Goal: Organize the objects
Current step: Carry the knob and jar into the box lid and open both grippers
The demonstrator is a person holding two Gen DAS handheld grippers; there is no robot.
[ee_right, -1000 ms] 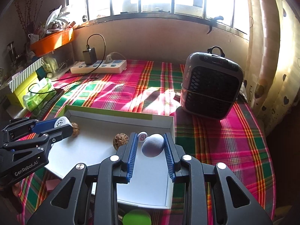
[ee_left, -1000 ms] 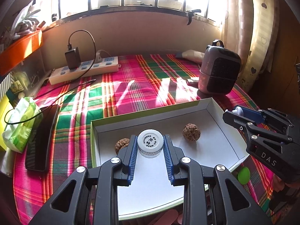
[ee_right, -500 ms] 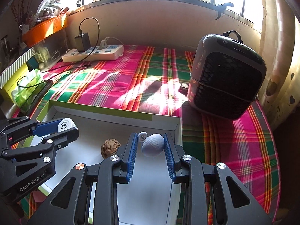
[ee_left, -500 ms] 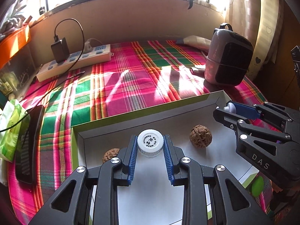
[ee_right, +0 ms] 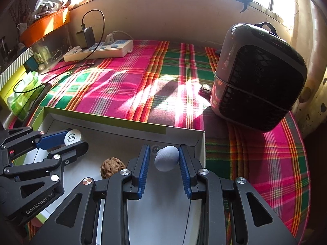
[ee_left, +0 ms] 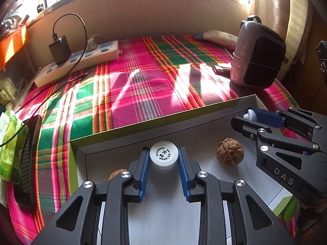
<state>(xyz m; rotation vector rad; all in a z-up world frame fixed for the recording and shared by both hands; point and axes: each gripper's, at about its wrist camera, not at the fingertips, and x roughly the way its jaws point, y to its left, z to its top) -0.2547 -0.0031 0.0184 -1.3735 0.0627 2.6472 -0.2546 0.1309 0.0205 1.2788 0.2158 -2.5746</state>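
Over the tray (ee_left: 155,136): our left gripper (ee_left: 164,160) clamps the cap (ee_left: 164,153), our right gripper (ee_right: 163,160) clamps the egg (ee_right: 166,158), both poised for placing beside the walnut (ee_left: 230,152).

You are holding a smooth white plastic bottle cap (ee_left: 164,153) in the left gripper (ee_left: 164,159), with its ribbed blue pads (ee_left: 144,168). The right gripper (ee_right: 164,163) is squeezing a matt, grainy gray egg (ee_right: 166,157). The walnut (ee_left: 230,154) is looking rough and bumpy on the smooth white cardboard tray (ee_left: 184,128). The checked cloth (ee_left: 132,89) is looking woven.
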